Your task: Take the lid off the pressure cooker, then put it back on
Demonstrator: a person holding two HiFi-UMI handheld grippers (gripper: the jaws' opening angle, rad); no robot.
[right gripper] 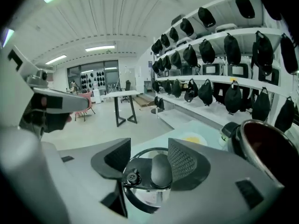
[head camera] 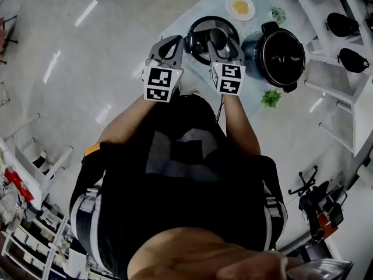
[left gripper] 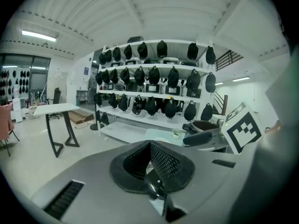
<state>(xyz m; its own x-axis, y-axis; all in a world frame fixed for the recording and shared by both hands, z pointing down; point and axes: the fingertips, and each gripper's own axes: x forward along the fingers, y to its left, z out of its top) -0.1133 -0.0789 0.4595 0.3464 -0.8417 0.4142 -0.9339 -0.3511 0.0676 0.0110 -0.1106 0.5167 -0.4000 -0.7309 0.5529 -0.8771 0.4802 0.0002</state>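
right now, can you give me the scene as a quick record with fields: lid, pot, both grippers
lid: off the pot, lying on the glass table, left of the pot in the head view
pressure cooker pot: open, upright
right gripper: open, above the lid, whose handle shows between its jaws, not gripped
left gripper: shut, nothing in it, left of the lid
also on table: plate with yellow food
task stage: lid off, not yet back on

Bright ceiling strip lights (right gripper: 100, 47), glaring floor (head camera: 53, 65), fisheye edges.

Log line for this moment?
lid: off, beside pot | left gripper: shut, empty | right gripper: open over lid
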